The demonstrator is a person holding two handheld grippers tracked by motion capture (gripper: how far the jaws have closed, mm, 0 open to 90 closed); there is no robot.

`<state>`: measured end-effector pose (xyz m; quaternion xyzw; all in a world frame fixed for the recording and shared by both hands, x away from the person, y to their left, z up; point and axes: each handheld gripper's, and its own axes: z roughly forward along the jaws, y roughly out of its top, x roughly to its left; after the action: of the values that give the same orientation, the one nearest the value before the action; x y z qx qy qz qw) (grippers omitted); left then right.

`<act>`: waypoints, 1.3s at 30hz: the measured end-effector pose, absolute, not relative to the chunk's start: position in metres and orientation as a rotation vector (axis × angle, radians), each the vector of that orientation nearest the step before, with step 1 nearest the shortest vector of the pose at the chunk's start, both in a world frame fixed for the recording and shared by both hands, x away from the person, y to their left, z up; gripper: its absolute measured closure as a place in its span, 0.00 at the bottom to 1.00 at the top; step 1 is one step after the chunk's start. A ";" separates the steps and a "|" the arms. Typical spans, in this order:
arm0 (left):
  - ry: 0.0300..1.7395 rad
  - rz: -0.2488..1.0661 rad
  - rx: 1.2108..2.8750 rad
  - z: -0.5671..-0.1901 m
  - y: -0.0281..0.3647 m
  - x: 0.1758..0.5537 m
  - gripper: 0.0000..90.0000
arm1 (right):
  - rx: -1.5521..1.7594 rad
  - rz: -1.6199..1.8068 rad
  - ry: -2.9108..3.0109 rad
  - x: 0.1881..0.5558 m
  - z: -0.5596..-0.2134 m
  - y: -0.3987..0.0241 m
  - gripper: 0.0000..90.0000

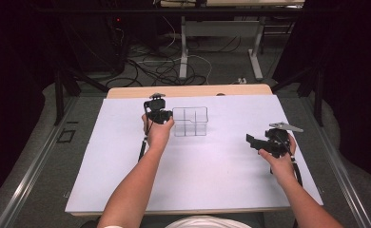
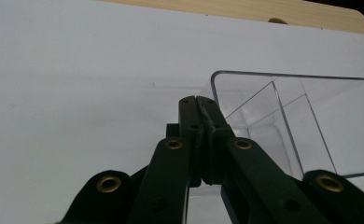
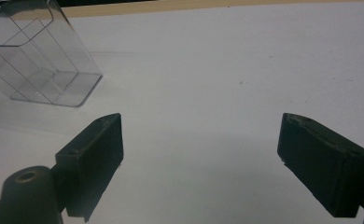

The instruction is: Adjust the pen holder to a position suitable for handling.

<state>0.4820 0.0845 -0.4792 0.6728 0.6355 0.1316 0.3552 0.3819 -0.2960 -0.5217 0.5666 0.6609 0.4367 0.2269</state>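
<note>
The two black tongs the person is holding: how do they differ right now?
The left tongs are shut, jaws pressed together, while the right tongs stand wide open with nothing between them. The left tongs sit right at the corner of the clear divided box; the right tongs are well away from it, over bare white table. Both are black and hand-held.

Clear plastic organizer [image 1: 190, 121]; black left claw [image 2: 199, 105]; black right claw [image 3: 201, 163]; white table cover [image 1: 198, 175]; tan table edge [image 1: 188, 91].

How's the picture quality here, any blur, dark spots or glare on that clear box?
High view: bright white table cover, room around it nearly black. Left gripper view: shut jaws dark and soft; clear box rim sharp, faint glare. Right gripper view: open jaws blurred, soft shadow beneath.
</note>
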 end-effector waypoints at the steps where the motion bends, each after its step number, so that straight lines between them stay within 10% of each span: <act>1: 1.642 0.336 1.738 -0.479 0.085 0.482 1.00 | 1.564 1.201 1.820 0.382 -0.522 -0.296 0.15; 39: 1.559 0.283 1.687 -0.464 0.131 0.449 0.80 | 1.565 1.205 1.810 0.382 -0.520 -0.295 0.15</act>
<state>0.4488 0.1308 -0.4637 0.6673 0.6169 0.1121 0.4020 0.3820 -0.2954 -0.5200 0.5686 0.6576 0.4379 0.2291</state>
